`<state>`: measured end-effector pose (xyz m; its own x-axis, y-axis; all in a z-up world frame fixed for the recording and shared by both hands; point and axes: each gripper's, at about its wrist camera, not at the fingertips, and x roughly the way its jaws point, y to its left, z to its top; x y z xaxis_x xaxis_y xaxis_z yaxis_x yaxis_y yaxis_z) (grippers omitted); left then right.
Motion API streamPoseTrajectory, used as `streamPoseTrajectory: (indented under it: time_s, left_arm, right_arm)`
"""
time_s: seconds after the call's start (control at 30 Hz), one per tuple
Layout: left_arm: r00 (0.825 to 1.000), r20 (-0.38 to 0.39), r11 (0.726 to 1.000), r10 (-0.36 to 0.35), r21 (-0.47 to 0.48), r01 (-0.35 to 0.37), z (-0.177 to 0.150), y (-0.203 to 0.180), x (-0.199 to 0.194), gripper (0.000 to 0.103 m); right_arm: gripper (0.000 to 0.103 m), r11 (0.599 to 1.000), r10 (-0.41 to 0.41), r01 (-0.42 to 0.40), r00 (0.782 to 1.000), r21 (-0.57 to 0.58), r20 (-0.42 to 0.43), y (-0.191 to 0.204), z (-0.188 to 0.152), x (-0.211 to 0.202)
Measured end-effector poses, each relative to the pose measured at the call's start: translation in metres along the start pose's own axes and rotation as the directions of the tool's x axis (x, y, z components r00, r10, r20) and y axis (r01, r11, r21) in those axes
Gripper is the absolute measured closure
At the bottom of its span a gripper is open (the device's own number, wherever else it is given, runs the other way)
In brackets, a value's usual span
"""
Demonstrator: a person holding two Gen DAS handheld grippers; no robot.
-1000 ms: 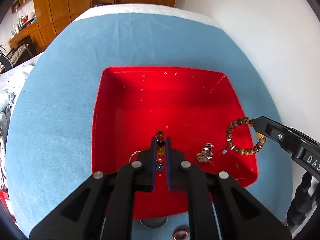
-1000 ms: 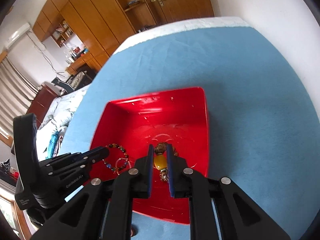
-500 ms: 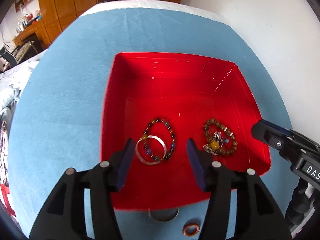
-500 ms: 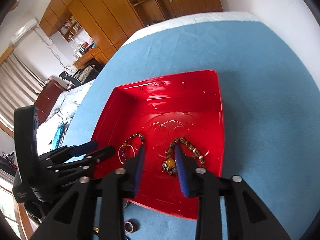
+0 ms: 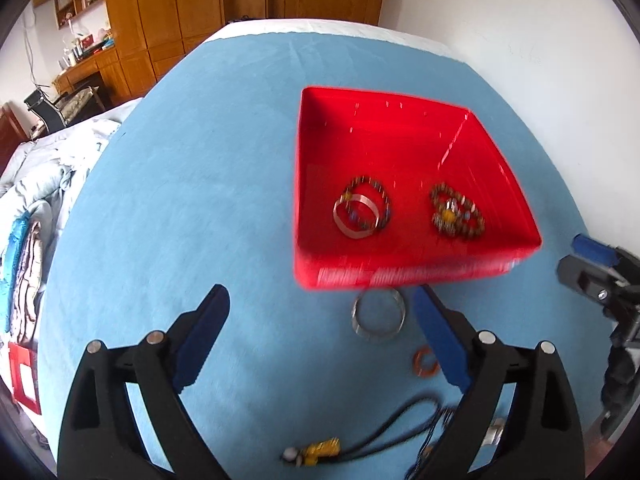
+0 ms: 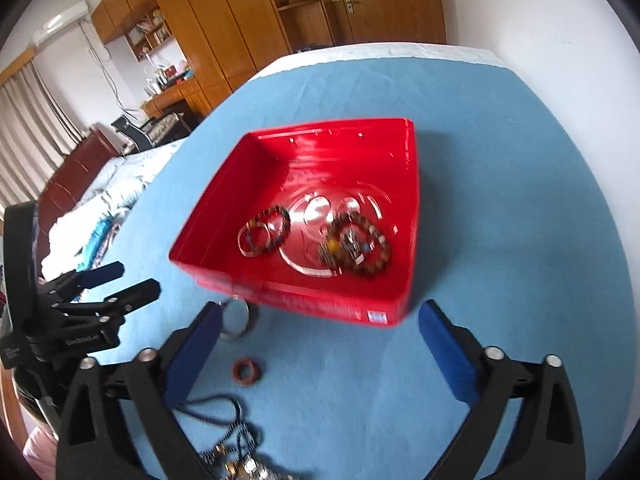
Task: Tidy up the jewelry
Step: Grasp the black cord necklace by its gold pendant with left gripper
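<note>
A red tray [image 5: 404, 272] [image 6: 304, 296] sits on the blue cloth. Inside lie a dark bead bracelet with a silver bangle [image 5: 360, 210] [image 6: 262, 234] and a brown bead bracelet with a charm [image 5: 456, 216] [image 6: 354, 246]. On the cloth in front of the tray lie a silver bangle [image 5: 378, 314] [image 6: 236, 318], a small copper ring [image 5: 426, 362] [image 6: 247, 372] and a black cord necklace with a yellow bead [image 5: 320, 450] [image 6: 232, 460]. My left gripper [image 5: 320, 336] [image 6: 120, 280] is open and empty, pulled back from the tray. My right gripper [image 6: 320, 348] [image 5: 588, 260] is open and empty too.
The blue cloth [image 5: 180, 200] covers a round-edged table against a white wall [image 5: 520, 40]. Wooden cabinets [image 6: 240, 20] stand behind. A bed with piled fabric [image 5: 36, 184] lies to the left.
Both grippers let go of their bracelets into the tray, opened wide and drew back toward me. The loose jewelry in front of the tray has come into view.
</note>
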<state>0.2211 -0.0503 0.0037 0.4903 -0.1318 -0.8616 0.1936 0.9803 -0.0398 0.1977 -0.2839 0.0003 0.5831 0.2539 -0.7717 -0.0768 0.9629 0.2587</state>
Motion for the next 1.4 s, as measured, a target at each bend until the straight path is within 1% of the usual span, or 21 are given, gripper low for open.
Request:
streamPoseTrajectory:
  time_s: [0.07, 0.13, 0.17, 0.33, 0.47, 0.6, 0.63, 0.73, 0.8, 0.9, 1.1, 1.23, 1.33, 1.4]
  left_arm:
    - [1.0, -0.005, 1.0, 0.0, 0.017, 0.0, -0.014, 0.001, -0.003, 0.011]
    - [1.0, -0.016, 0.999, 0.001, 0.039, 0.0, -0.028, 0.001, -0.002, 0.011]
    - [1.0, -0.021, 0.999, -0.002, 0.042, 0.003, -0.034, 0.004, -0.002, 0.011]
    - [0.997, -0.069, 1.0, -0.018, 0.018, 0.019, -0.065, 0.017, -0.003, 0.01]
    - [0.996, -0.092, 1.0, -0.01, 0.026, 0.012, -0.084, 0.023, -0.002, 0.01]
    - [0.995, -0.101, 1.0, -0.008, 0.029, 0.011, -0.1, 0.028, -0.003, 0.01]
    - [0.995, -0.101, 1.0, -0.011, 0.028, 0.014, -0.103, 0.029, -0.003, 0.01]
    - [0.994, -0.105, 0.999, -0.016, 0.034, 0.02, -0.111, 0.03, -0.002, 0.01]
    - [0.994, -0.104, 0.999, -0.022, 0.038, 0.026, -0.116, 0.029, -0.002, 0.01]
    - [0.994, -0.104, 0.998, -0.032, 0.05, 0.037, -0.122, 0.027, -0.001, 0.01]
    - [0.992, -0.12, 0.993, -0.049, 0.102, 0.061, -0.122, 0.017, 0.007, 0.01]
    - [0.989, -0.136, 0.984, -0.063, 0.158, 0.085, -0.121, 0.009, 0.014, 0.01]
    - [0.988, -0.139, 0.976, -0.061, 0.199, 0.088, -0.12, 0.007, 0.018, 0.01]
    - [0.986, -0.147, 0.968, -0.075, 0.225, 0.107, -0.119, 0.007, 0.02, 0.011]
  right_arm:
    - [0.004, 1.0, 0.023, -0.023, 1.0, 0.012, -0.011, -0.001, -0.012, -0.004]
    - [0.004, 0.997, 0.075, -0.074, 0.996, 0.032, -0.04, -0.004, -0.024, -0.006]
    - [0.004, 0.996, 0.088, -0.086, 0.994, 0.04, -0.059, -0.005, -0.028, -0.005]
    - [0.004, 0.995, 0.091, -0.086, 0.987, 0.041, -0.132, -0.006, -0.054, -0.001]
    - [0.004, 0.998, 0.064, -0.065, 0.984, -0.002, -0.164, -0.002, -0.076, -0.001]
    - [0.005, 0.996, 0.06, -0.071, 0.979, -0.048, -0.197, 0.004, -0.096, -0.002]
    - [0.007, 0.996, 0.059, -0.072, 0.977, -0.057, -0.206, 0.006, -0.1, -0.001]
    - [0.011, 0.994, 0.072, -0.089, 0.969, -0.061, -0.235, 0.007, -0.111, 0.0]
    - [0.016, 0.993, 0.082, -0.099, 0.965, -0.057, -0.247, 0.007, -0.116, 0.0]
    - [0.02, 0.993, 0.092, -0.109, 0.962, -0.052, -0.256, 0.007, -0.121, 0.0]
    - [0.02, 0.991, 0.109, -0.124, 0.958, -0.039, -0.267, 0.009, -0.128, -0.001]
    - [0.02, 0.992, 0.114, -0.127, 0.956, -0.028, -0.269, 0.006, -0.131, -0.004]
    - [0.02, 0.992, 0.114, -0.122, 0.956, -0.015, -0.271, 0.003, -0.132, -0.004]
    - [0.02, 0.993, 0.115, -0.121, 0.955, -0.005, -0.274, 0.001, -0.133, -0.004]
